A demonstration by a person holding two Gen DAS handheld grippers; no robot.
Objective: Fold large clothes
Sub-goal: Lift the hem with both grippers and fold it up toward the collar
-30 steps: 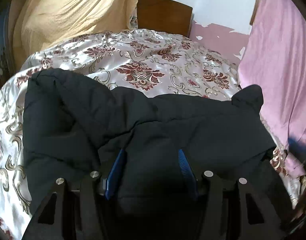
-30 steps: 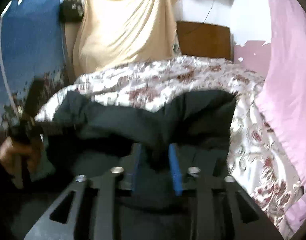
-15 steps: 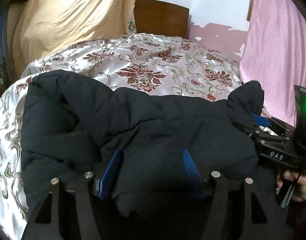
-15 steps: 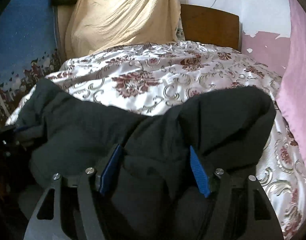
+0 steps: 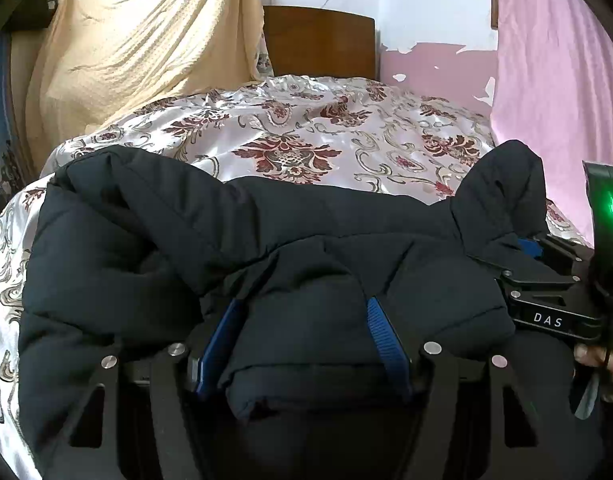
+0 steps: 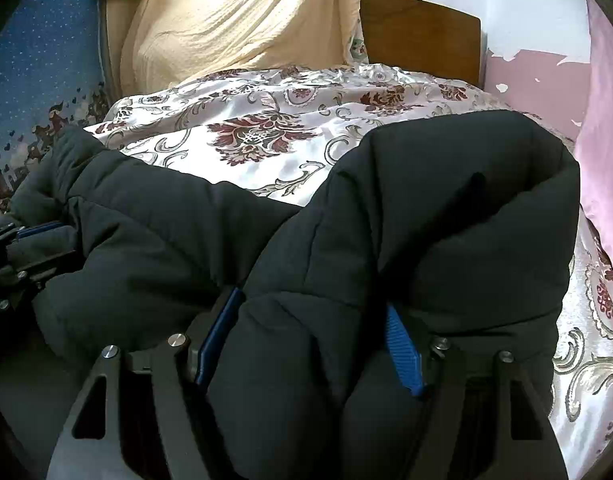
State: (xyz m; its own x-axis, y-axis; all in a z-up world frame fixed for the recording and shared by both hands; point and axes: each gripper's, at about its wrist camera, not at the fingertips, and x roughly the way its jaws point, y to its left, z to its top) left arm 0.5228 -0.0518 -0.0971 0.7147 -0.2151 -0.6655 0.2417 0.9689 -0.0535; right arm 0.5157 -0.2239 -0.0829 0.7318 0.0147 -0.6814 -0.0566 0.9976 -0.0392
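Observation:
A bulky black padded jacket lies bunched at the near end of a bed; it also fills the right wrist view. My left gripper has its blue-padded fingers closed on a thick fold of the jacket. My right gripper is likewise shut on a thick fold, blue fingers pressed into the padding. The right gripper also shows at the right edge of the left wrist view, and the left gripper shows at the left edge of the right wrist view.
The bed has a shiny floral bedspread and a wooden headboard. A yellow cloth hangs at the back left. A pink curtain hangs on the right. A blue patterned cloth hangs at far left.
Both grippers have risen and drawn back a little with the jacket held. The right gripper has come into the left wrist view and the jacket's right corner is lifted.

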